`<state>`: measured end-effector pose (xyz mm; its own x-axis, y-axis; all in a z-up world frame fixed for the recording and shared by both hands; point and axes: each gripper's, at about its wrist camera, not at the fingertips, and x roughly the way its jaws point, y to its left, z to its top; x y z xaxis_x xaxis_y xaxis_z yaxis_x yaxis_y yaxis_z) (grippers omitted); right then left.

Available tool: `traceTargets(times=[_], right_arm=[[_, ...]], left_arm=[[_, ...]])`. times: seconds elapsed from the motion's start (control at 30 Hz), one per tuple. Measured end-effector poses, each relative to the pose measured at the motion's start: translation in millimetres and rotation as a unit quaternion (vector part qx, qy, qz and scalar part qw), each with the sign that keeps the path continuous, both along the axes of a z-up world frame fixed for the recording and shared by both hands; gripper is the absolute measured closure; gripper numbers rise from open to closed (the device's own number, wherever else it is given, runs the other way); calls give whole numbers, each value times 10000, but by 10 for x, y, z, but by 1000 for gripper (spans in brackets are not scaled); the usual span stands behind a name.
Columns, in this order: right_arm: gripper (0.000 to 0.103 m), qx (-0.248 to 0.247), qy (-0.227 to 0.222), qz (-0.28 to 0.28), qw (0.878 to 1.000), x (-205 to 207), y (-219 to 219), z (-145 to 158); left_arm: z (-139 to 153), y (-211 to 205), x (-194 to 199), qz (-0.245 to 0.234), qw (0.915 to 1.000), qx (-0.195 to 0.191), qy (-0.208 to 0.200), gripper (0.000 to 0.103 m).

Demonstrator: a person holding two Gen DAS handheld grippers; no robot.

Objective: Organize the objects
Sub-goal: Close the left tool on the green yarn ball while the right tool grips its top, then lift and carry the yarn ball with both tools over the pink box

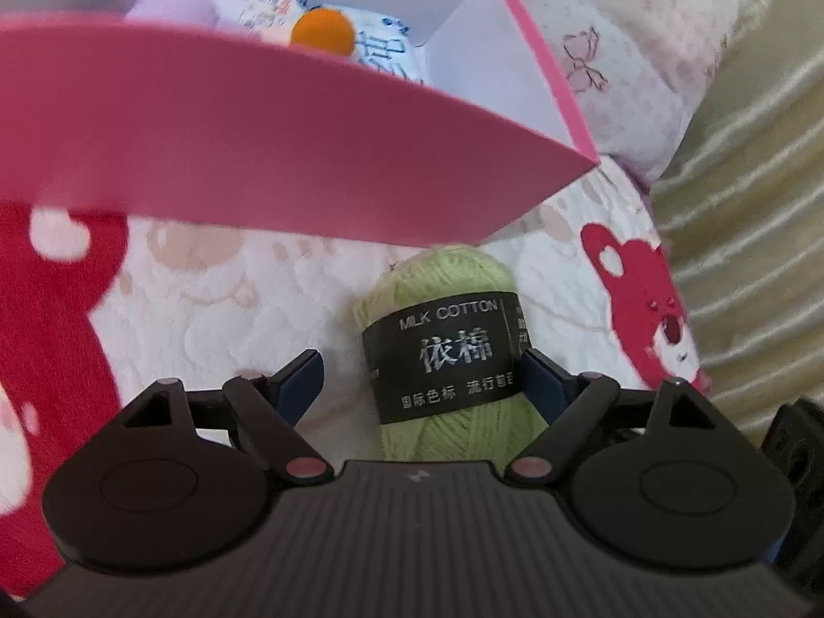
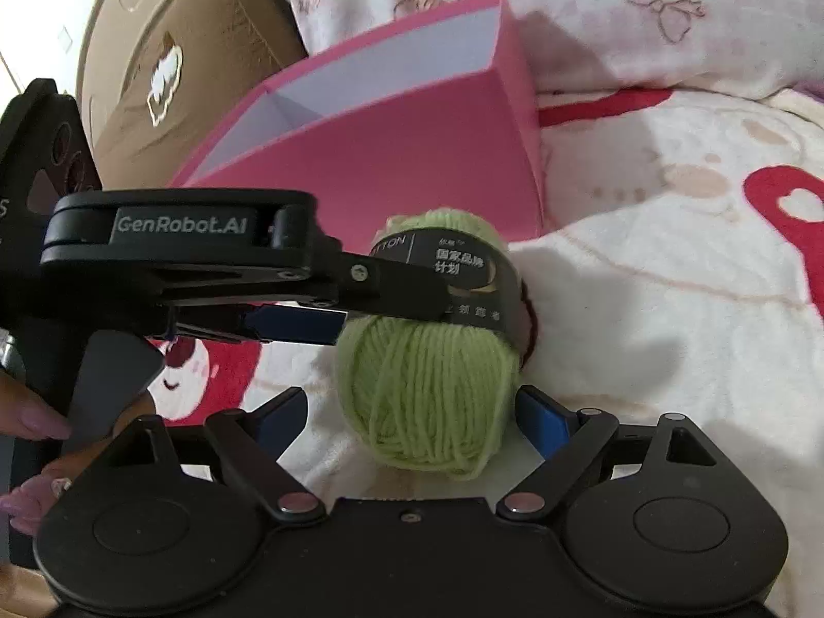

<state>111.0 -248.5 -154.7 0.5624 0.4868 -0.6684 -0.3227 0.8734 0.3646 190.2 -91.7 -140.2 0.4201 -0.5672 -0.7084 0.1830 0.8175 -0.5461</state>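
A light green yarn ball with a black label lies on the bed just in front of a pink box. My left gripper is open around it: the right pad is at the label and a gap shows at the left pad. In the right wrist view the yarn ball also lies between the fingers of my open right gripper, while the left gripper reaches in from the left over the label. The pink box holds a purple plush, an orange ball and a printed packet.
A white blanket with red bear prints covers the bed. A bow-print pillow lies behind the box, striped beige fabric to its right, and a brown cushion at the back left. A hand grips the left gripper's handle.
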Motion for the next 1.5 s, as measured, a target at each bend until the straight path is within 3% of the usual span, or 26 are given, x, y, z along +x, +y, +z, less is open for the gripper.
traceTargets(times=[0.1,0.17,0.27,0.43,0.7,0.97,1.17,1.3,1.5], right_arm=[[12,-98,-50,-3,9999,5,56,-38],[12,-75,-111,-34,9999,-25,69,-41],[27,-317,-255,-123,9991,-95,104,-39],[38,-245,-333,-312,9987,-198,57,-10],[40,192,-301,-599,9976,-216,-6,-60],[41,-366,-593,-459,9965,-326,145,-46],[41,-475,-524,-491,9963,-350,175,-24],[41,-886,-381,-174,9952,-343,248,12],[43,-867,-328,-85,9957,-378,216,117]], left_arm=[[-54,58,-13,140,9997,-219,1,22],[-65,75,-37,139,9993,-360,-16,32],[-69,62,-86,111,9984,-549,-63,41],[-37,-28,-165,136,9987,-455,-201,42],[-36,-127,-203,169,9993,-314,-66,42],[-24,-95,-239,-21,9995,-329,6,42],[2,-124,-285,-177,9997,-161,40,42],[27,-75,-286,-333,9989,-248,236,42],[134,-134,-368,-503,9987,-50,91,42]])
